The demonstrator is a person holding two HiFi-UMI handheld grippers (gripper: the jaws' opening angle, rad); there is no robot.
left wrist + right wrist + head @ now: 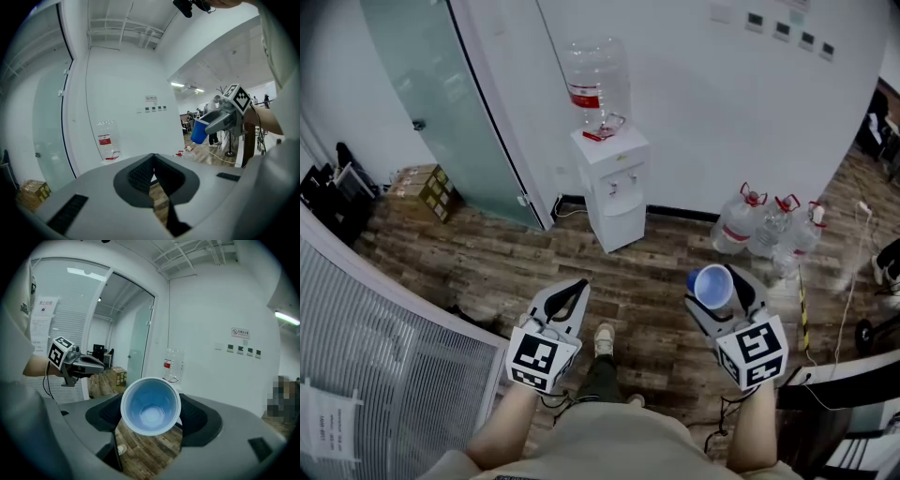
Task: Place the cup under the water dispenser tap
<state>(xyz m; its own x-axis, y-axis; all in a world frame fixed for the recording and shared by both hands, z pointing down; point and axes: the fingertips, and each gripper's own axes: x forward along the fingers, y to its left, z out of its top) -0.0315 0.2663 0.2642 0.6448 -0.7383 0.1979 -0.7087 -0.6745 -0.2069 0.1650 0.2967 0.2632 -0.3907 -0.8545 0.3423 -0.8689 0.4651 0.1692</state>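
Right claw (pixel 717 278) grips the blue cup (pixel 711 288), left claw (pixel 578 285) clenched empty — open floor (pixel 661 258) up to the dispenser (pixel 612 187).

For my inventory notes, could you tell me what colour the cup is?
The cup is blue; clearest in the right gripper view.

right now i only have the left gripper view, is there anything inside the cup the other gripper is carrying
observer: no. The right gripper view looks straight into the blue cup and it is empty. The right gripper has its jaws closed on the cup's sides.
operator: ok, my view only shows the bottle on top, can you see the taps
observer: yes. In the head view the water dispenser stands against the wall ahead of the person, with its taps on the front facing them, and the cup is not under them yet.
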